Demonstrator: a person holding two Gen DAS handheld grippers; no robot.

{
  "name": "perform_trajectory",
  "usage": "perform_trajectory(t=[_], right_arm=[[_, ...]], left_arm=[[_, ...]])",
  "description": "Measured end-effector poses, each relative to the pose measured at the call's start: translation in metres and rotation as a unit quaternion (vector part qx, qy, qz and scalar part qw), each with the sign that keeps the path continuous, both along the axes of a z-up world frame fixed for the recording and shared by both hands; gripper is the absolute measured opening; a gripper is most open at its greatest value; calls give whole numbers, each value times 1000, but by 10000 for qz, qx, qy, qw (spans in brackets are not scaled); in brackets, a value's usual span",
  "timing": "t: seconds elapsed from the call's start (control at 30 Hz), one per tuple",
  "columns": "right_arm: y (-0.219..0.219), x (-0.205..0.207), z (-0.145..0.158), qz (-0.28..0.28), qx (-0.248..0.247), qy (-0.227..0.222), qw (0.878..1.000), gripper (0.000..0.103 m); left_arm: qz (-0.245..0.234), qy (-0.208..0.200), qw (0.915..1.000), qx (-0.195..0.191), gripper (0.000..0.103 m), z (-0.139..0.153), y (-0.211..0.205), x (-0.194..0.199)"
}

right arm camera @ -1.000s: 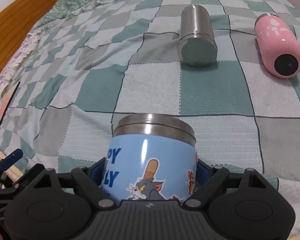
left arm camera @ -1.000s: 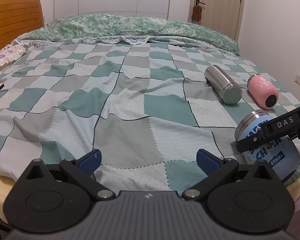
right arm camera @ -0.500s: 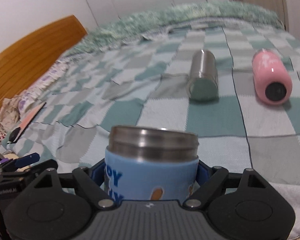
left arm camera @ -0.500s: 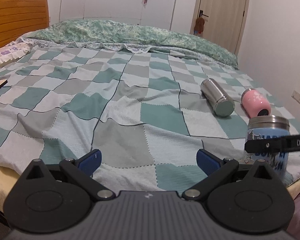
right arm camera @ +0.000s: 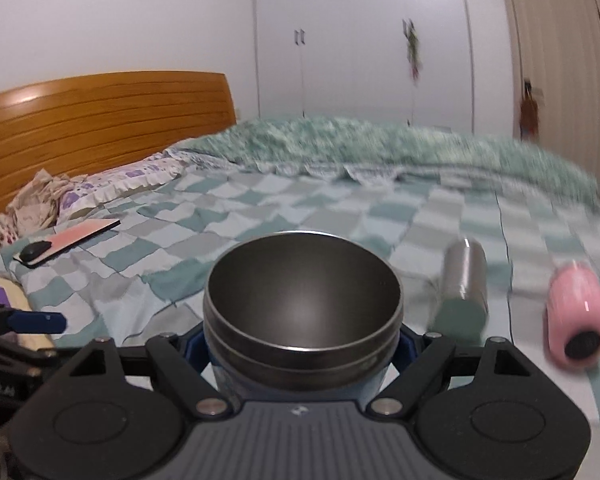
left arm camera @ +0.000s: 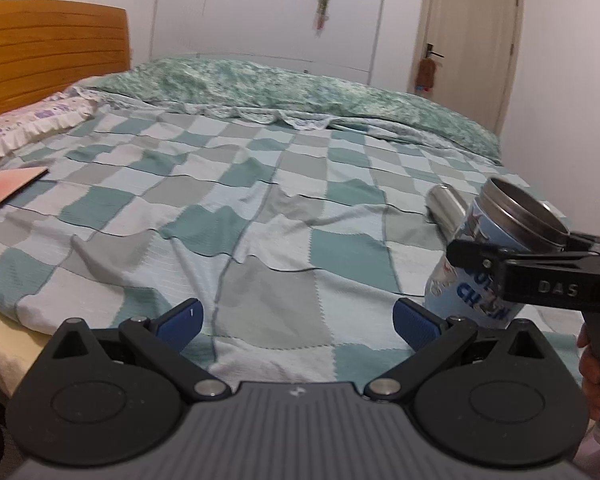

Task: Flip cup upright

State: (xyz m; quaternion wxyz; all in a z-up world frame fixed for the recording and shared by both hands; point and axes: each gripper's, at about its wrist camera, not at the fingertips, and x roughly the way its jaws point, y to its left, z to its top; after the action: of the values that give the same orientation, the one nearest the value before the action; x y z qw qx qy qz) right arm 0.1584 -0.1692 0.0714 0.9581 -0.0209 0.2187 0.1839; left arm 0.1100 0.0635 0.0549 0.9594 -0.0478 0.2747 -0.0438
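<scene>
Left wrist view: your left gripper (left arm camera: 296, 322) hangs over the near edge of the checkered bedspread (left arm camera: 260, 216), its blue fingers (left arm camera: 180, 322) spread wide with nothing between them. At the right, your right gripper (left arm camera: 540, 276) clamps the blue cup (left arm camera: 480, 264) around its body. The cup is tilted, mouth up and leaning toward the right; whether its base touches the bedspread cannot be told. A steel bottle (left arm camera: 446, 208) lies on its side just beyond the cup.

Right wrist view: your right gripper (right arm camera: 302, 354) is clenched on the cup (right arm camera: 302, 308), which fills the space between the fingers with its open steel mouth facing the camera. To the right, the steel bottle (right arm camera: 462, 284) and a pink bottle (right arm camera: 578, 316) lie on their sides, near each other but apart. A pink-covered book (right arm camera: 70, 240) rests at far left, near the pillow (right arm camera: 132, 178) and wooden headboard (right arm camera: 100, 120).
</scene>
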Motion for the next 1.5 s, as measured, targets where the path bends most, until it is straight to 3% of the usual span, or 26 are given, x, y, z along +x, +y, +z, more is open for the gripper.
perform_trajectory(t=[0.23,0.53,0.6,0.63,0.67,1.03,1.27,1.5], right_arm=[[28,12,-41,94,-502,-56,9987,84],[24,13,-39,130,-409,22,9991,85],[17,9,-35,193,-253,49,9995,94],[14,4,-31,200,-186,-7,9996,102],[7,-4,-26,202,-111,-135,9996,103],[-87,-99,4,-219,18,-1077,9939,103],[-142,-154,-8,-686,-116,-1237,9899,103],[-170,-192,-39,-966,-403,-1408,9845,103]], left_arm=[[193,7,9997,121,103,-5,9,2],[221,-23,9996,144,103,-5,8,0],[261,-76,9995,183,103,-3,6,-4],[269,-129,9994,192,103,-2,6,-6],[261,-199,9993,193,103,0,4,-9],[-7,-1268,9919,-36,103,15,-40,-62],[-216,-1885,9814,283,103,-2,-88,-95],[-245,-2097,9769,323,103,-31,-118,-116]])
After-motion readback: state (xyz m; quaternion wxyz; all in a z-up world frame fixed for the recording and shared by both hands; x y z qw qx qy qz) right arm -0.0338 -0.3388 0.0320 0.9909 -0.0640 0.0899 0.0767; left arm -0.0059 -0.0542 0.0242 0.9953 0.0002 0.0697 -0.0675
